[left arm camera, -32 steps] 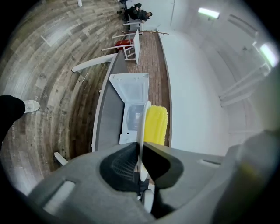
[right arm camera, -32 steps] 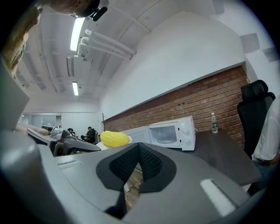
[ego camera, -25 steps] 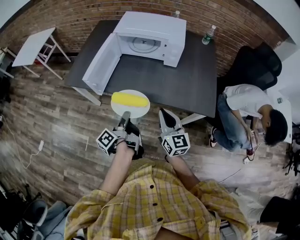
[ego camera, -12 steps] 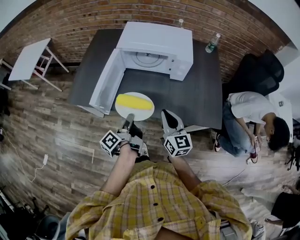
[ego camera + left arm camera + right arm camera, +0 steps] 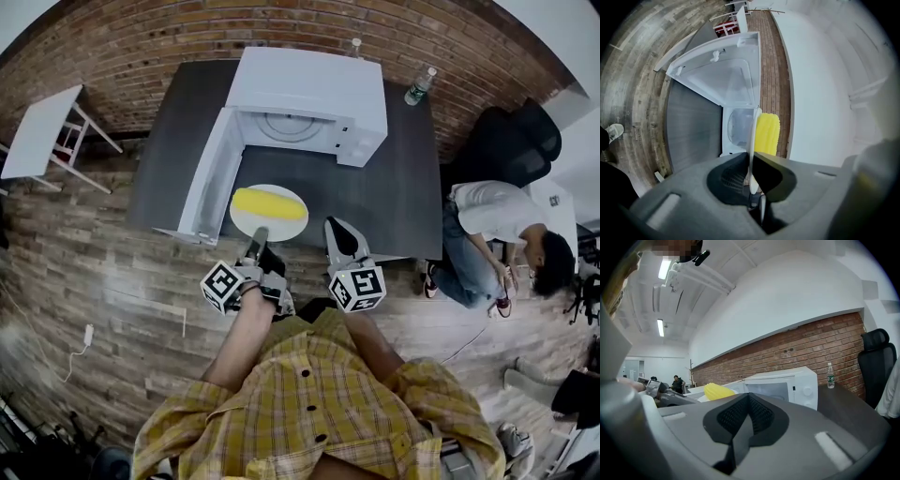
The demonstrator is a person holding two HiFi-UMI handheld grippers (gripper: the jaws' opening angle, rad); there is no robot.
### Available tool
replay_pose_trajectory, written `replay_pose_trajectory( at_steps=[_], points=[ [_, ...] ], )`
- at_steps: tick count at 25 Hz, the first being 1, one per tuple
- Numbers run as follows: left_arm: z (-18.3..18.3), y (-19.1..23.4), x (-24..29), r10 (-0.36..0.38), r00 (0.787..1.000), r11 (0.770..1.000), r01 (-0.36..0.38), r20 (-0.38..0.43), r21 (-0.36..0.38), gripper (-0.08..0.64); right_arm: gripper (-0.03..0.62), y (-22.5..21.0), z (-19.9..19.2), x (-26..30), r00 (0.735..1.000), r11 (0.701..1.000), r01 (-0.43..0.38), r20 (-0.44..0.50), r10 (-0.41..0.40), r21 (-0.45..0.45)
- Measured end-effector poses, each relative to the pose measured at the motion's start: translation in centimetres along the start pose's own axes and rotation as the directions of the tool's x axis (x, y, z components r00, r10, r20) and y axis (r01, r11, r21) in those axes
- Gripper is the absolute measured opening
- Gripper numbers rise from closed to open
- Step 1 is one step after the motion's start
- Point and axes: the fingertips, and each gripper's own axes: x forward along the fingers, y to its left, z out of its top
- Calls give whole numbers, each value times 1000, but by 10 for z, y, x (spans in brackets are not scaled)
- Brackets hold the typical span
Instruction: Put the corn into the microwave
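A yellow corn cob (image 5: 268, 203) lies on a white plate (image 5: 246, 222), held above the front edge of the dark table (image 5: 403, 178). My left gripper (image 5: 256, 234) is shut on the plate's near rim. In the left gripper view the plate (image 5: 753, 136) shows edge-on between the jaws, with the corn (image 5: 767, 133) on its right. The white microwave (image 5: 309, 98) stands at the back of the table, its door (image 5: 206, 178) swung open to the left and its cavity in view. My right gripper (image 5: 336, 228) hangs beside the plate, shut and empty (image 5: 749, 397).
A water bottle (image 5: 417, 86) stands on the table to the right of the microwave, and another (image 5: 354, 44) stands behind it. A person (image 5: 497, 220) sits beside a black chair at the right. A small white table (image 5: 37, 136) stands far left, and a brick wall runs behind.
Both grippers and the plate with the corn have moved forward, from off the table's front edge to over it, closer to the open microwave. The left grip has stayed the same.
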Motion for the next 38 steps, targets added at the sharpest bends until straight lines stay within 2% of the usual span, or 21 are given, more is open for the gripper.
replay_pose_trajectory(
  at_steps=[11, 15, 28, 38],
  points=[
    [5, 10, 34, 15, 1000, 999, -15, -9, -30, 25, 4, -23, -3, 22, 1000, 1000, 23, -14, -22, 14],
    [11, 17, 49, 49, 999, 999, -49, -2, -13, 25, 4, -33, -2, 36, 1000, 999, 9, -14, -9, 36],
    [12, 12, 116, 36, 999, 999, -36, 21, -28, 26, 4, -71, 0, 74, 1000, 999, -18, -16, 18, 46],
    [18, 26, 148, 63, 998, 998, -62, 31, -32, 28, 4, -91, -5, 94, 999, 999, -21, -34, 23, 48]
  ],
)
